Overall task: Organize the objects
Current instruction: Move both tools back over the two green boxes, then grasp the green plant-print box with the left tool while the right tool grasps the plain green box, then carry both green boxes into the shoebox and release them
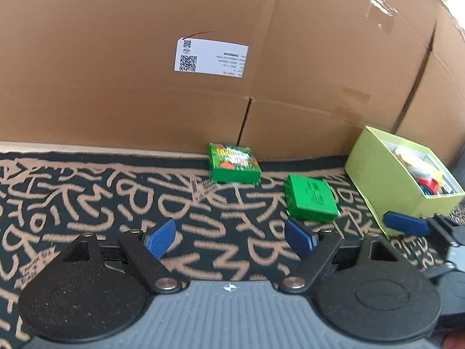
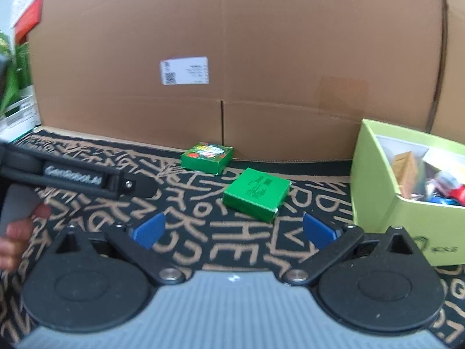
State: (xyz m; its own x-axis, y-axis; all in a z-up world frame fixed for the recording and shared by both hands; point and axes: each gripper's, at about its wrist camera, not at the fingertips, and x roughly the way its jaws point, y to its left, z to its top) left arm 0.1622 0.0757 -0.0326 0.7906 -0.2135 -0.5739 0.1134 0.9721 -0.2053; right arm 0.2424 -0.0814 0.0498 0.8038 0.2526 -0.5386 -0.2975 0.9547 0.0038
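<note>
Bin (image 2: 375, 180) contents jumbled, blurred

Two flat green boxes (image 2: 207, 157) (image 2: 257, 193) lie beside an open lime box (image 2: 375, 180).

Matching pair of handheld grippers

Each gripper, left (image 1: 229, 238) and right (image 2: 234, 231), had blue ribbed pads (image 1: 159, 237), black linkage arms with silver pivot screws, and a grey ridged body.

"GenRobot.AI" stands on the left tool's (image 2: 145, 187) black arm; other labels are illegible.
</note>
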